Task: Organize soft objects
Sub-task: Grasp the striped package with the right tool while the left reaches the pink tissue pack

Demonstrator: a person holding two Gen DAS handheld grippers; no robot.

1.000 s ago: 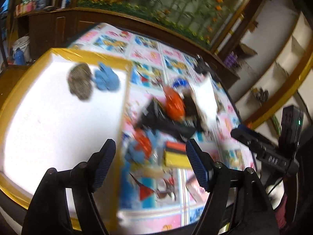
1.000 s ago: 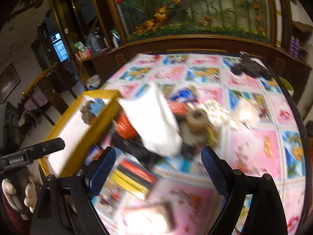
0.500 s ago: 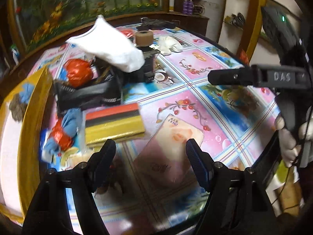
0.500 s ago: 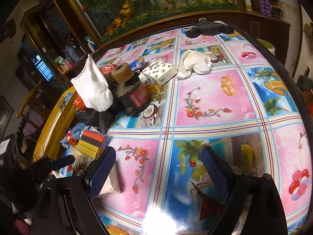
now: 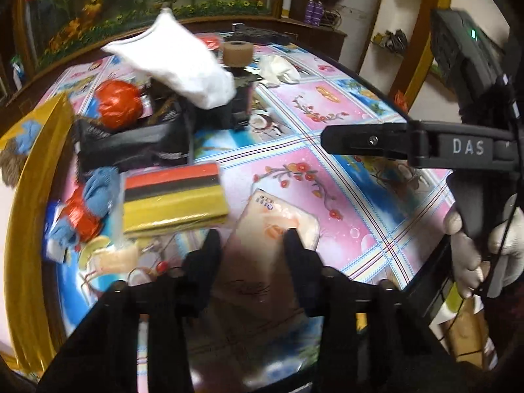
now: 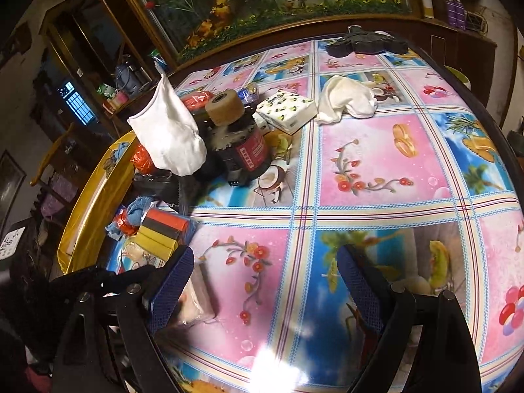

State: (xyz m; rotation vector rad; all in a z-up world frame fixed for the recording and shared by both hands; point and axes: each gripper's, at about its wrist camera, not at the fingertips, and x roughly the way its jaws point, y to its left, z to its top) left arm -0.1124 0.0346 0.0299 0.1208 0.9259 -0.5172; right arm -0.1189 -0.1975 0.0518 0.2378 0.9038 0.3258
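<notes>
Colourful patterned cloth covers the bench (image 5: 344,177). From the left wrist, a striped sponge pack (image 5: 173,196) and a white sock (image 5: 177,62) crowd the left side; the left gripper (image 5: 252,245) has just closed onto the pale pink tissue pack (image 5: 278,219). From the right wrist, the right gripper (image 6: 265,281) hangs released above bare cloth, the tissue pack (image 6: 196,301) beside its left finger.

On the tabletop (image 6: 360,163), counting outward from the yellow tray (image 6: 95,203): two white socks (image 6: 170,131) (image 6: 347,100), two tissue packs (image 6: 288,108) (image 5: 278,226), one striped sponge block (image 5: 173,196), one tan tape roll (image 6: 224,106), one orange ball (image 5: 119,104).
</notes>
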